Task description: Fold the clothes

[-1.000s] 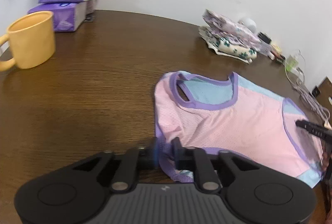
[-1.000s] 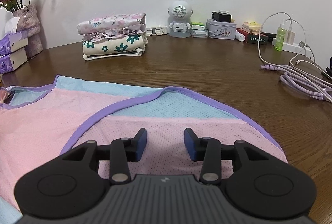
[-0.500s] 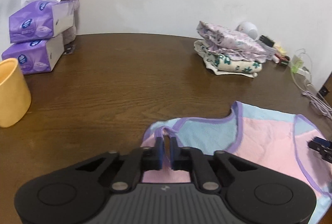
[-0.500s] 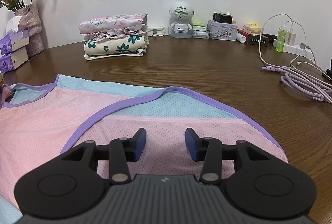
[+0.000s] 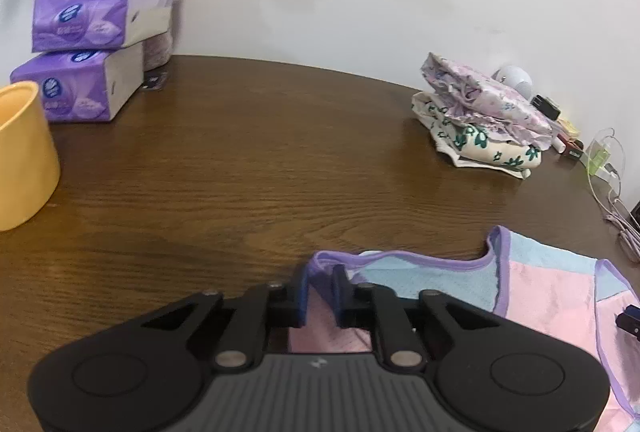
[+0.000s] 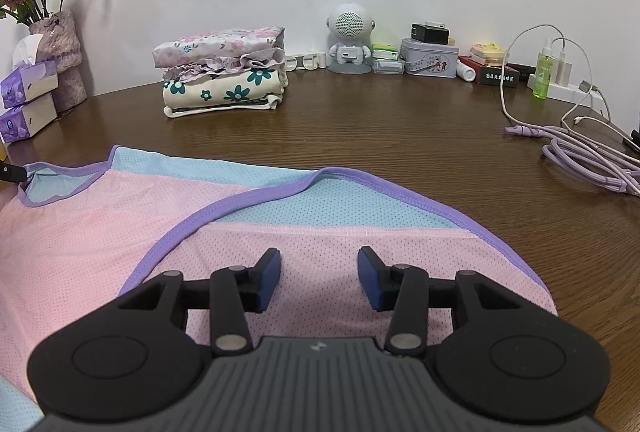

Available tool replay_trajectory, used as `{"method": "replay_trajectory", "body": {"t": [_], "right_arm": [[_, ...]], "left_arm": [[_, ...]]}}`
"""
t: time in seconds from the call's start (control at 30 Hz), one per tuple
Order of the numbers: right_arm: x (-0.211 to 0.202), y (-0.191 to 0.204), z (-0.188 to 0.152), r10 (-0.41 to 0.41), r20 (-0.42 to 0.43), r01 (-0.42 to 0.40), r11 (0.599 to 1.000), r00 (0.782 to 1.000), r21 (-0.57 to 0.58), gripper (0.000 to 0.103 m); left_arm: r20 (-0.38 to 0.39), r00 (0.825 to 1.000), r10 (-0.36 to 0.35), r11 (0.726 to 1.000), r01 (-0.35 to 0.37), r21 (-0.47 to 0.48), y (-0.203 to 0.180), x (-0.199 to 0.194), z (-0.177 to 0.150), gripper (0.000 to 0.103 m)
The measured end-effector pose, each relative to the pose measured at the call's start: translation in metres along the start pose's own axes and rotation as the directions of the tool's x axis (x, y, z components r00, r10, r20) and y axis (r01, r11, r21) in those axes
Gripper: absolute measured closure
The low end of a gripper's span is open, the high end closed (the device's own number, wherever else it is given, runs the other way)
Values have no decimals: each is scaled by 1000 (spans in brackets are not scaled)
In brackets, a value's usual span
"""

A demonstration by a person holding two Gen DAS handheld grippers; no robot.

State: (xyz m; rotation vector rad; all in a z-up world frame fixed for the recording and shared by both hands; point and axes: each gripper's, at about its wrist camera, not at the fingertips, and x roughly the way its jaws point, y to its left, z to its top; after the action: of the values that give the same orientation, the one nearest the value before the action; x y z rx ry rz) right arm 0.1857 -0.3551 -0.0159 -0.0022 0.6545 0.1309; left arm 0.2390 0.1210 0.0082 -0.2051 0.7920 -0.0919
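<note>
Left hand-held gripper: jaws narrow and just opening a bit, purple-trimmed edge of the pink and blue mesh top bunched between the pads, which no longer look pressed hard on it; grip not certain, cloth sits in the gap. Top spreads flat on the brown desk to the right of this hand-held gripper, neckline trim just ahead of the fingertips.

Right hand-held gripper: jaws apart, nothing clamped, both pads hovering over or resting on the pink panel of the mesh top; cannot tell if touching. Purple armhole trim curves just ahead and to the left of it, blue panel beyond.

Far ahead-left of the right hand-held gripper: stack of folded floral clothes near the wall. Straight ahead at the wall: white robot-shaped speaker, tin box. Ahead-right: lilac cables, green spray bottle. Far left: vase with dried flowers, purple tissue packs.

From the left hand-held gripper: tissue packs far ahead-left, yellow mug left, folded stack ahead-right.
</note>
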Motion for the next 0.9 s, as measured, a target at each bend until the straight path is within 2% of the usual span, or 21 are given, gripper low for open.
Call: {"method": "replay_trajectory", "body": {"t": [0.03,0.1,0.23,0.37,0.4,0.43,0.57,0.67,0.9], "right_arm": [[0,0,0,1,0,-1,1000,1000,0,59],[0,-1,0,2,1,-2,1000,1000,4,59],[-2,-4,-1,7,5,-7,1000,1000,29,59],[-6,-10,0,3,13,-4,999,1000,54,58],[-7,-12,0,-1,14,1,998,1000,58,58],[-8,-13,0,-9,14,8,998,1000,61,58],[-4,-13,0,-22,-5,22,998,1000,54,59],[0,-6,1,-23,-18,23,1000,1000,20,58],[5,15,5,8,-33,-10,999,999,-52,58]], "left_arm": [[5,1000,0,1000,0,-1,0,-3,-1,80],[18,1000,-5,1000,4,9,-2,-13,-2,75],[55,998,-44,994,38,105,-18,-43,-15,73],[9,999,-54,978,51,201,-35,-43,-34,76],[-8,999,-51,975,52,217,-39,-40,-38,80],[-27,999,-41,971,46,233,-42,-35,-41,85],[14,999,31,956,-34,290,-49,-33,-50,85],[37,997,65,953,-73,294,-46,-37,-55,85],[61,994,94,957,-107,271,-34,-51,-66,84]]}}
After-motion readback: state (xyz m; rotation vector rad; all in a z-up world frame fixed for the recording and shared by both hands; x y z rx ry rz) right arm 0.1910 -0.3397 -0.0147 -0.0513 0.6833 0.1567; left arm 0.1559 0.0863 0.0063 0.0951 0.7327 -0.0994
